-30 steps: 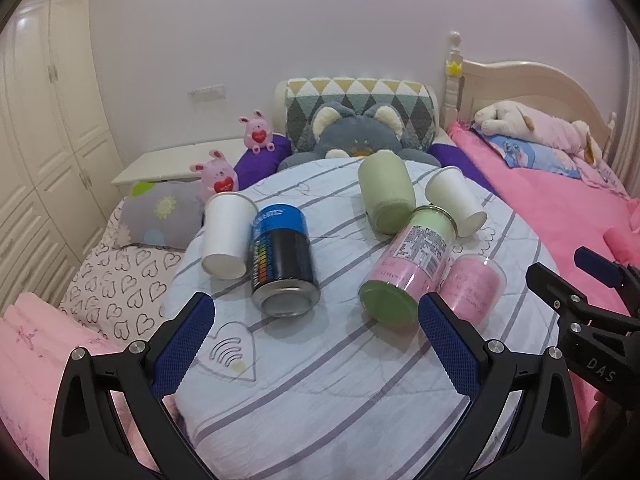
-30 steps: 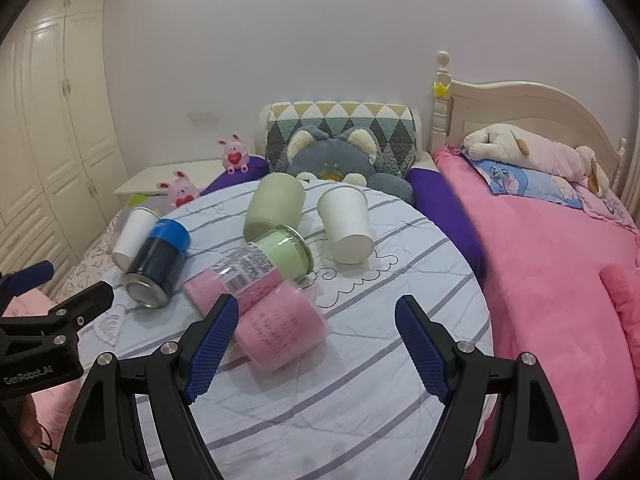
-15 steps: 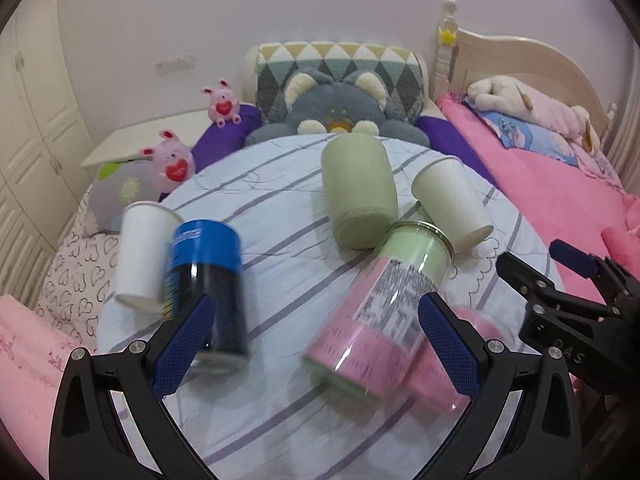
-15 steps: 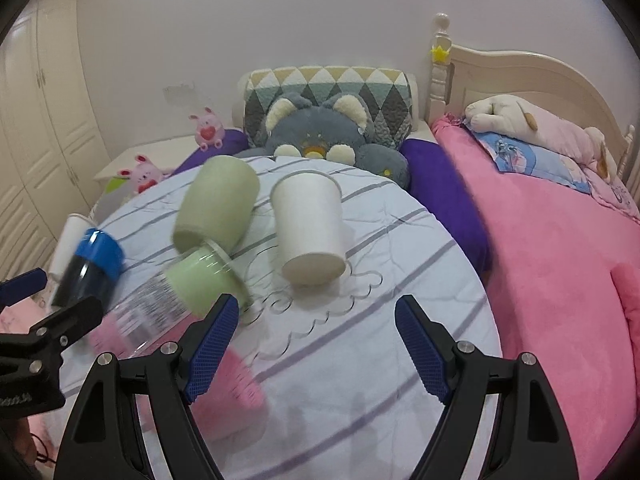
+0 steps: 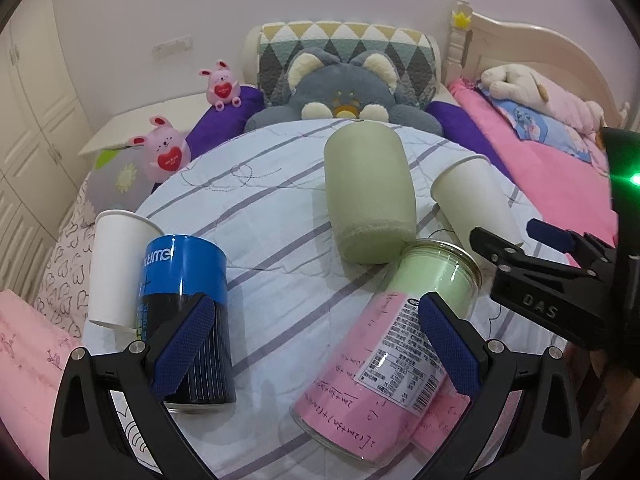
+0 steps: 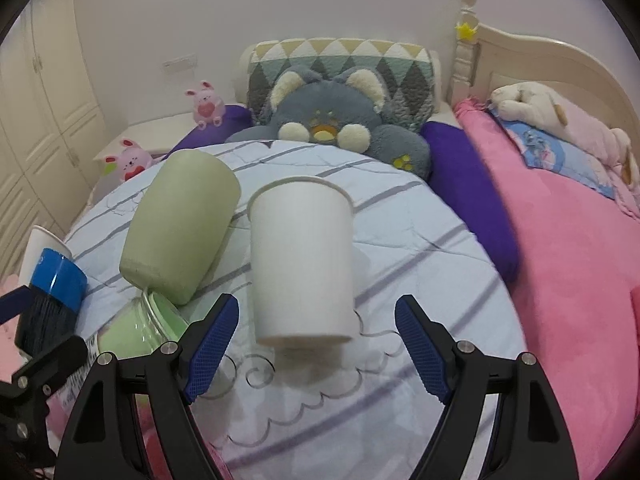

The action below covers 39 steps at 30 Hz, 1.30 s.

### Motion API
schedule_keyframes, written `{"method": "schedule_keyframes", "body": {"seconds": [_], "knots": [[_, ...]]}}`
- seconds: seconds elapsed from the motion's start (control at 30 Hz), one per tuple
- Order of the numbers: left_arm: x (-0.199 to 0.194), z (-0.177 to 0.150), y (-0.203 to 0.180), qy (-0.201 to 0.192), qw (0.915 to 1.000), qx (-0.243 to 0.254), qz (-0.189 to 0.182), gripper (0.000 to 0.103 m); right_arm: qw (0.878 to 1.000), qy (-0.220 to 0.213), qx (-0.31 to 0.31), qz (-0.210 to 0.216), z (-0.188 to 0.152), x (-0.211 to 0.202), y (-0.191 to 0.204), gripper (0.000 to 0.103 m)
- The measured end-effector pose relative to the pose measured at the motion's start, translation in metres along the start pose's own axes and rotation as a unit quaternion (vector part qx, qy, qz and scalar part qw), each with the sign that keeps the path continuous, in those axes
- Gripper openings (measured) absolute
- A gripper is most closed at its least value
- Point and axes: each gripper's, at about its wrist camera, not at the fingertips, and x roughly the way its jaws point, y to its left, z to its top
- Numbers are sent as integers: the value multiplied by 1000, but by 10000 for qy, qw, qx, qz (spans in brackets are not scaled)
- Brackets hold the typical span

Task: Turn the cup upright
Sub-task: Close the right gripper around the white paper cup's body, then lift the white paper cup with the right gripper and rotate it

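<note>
A white paper cup (image 6: 302, 264) lies on its side on the striped round table, base toward me; it also shows in the left wrist view (image 5: 474, 204). My right gripper (image 6: 316, 352) is open, its fingers either side of the cup's base, not touching. A second white paper cup (image 5: 116, 268) lies at the table's left edge. My left gripper (image 5: 316, 344) is open and empty, low over the near table, between a blue can (image 5: 186, 324) and a pink-labelled jar (image 5: 392, 352).
A green cylinder cup (image 6: 180, 228) lies on its side left of the white cup, touching the jar (image 6: 140, 332). The table cloth (image 6: 400, 248) is round; a pink bed (image 6: 580, 264) lies right. Plush toys and pillows sit behind the table.
Both grippers have moved forward over the table. The white cup now sits between my right gripper's open fingers. The can and jar are closer to my left gripper.
</note>
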Motion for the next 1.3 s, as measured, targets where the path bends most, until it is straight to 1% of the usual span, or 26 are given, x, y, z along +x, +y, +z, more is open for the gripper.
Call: {"method": "schedule_keyframes", "body": {"seconds": [0.13, 0.17, 0.2, 0.23, 0.4, 0.5, 0.63, 0.77, 0.87, 0.97, 1.1, 1.17, 1.3], "knots": [[1, 1, 0, 4, 10000, 6, 16, 103, 9999, 130, -30, 60, 3, 12, 1, 81], [1, 1, 0, 5, 10000, 6, 18, 103, 9998, 139, -29, 117, 4, 14, 1, 72], [0, 1, 0, 6, 10000, 9, 12, 103, 9997, 192, -38, 129, 3, 16, 2, 60], [-1, 1, 1, 4, 10000, 5, 8, 103, 9996, 257, -39, 124, 2, 18, 2, 60], [-2, -1, -1, -3, 10000, 5, 46, 103, 9996, 199, -60, 168, -3, 7, 2, 60], [-5, -3, -3, -35, 9999, 56, 148, 103, 9998, 138, -58, 135, -5, -2, 2, 60], [-12, -8, -6, -32, 9998, 86, 159, 103, 9999, 36, -88, 34, -10, -17, 2, 60], [-27, -14, -8, -142, 9998, 73, 155, 103, 9998, -151, -120, -74, -14, -36, 3, 60], [-44, -19, -5, -240, 9997, 44, 93, 103, 9992, -353, -118, -138, -16, -58, 5, 60], [-67, -28, 4, -383, 9993, -45, 11, 103, 9983, -543, -151, -157, -22, -82, 9, 60], [-97, -42, 23, -551, 9983, -192, -18, 103, 9971, -729, -216, -60, -34, -114, 25, 60], [-107, -49, 34, -624, 9977, -267, -2, 103, 9967, -770, -259, 72, -43, -126, 39, 60], [-118, -68, 55, -568, 9975, -412, 96, 103, 9957, -762, -399, 332, -63, -136, 67, 60]]}}
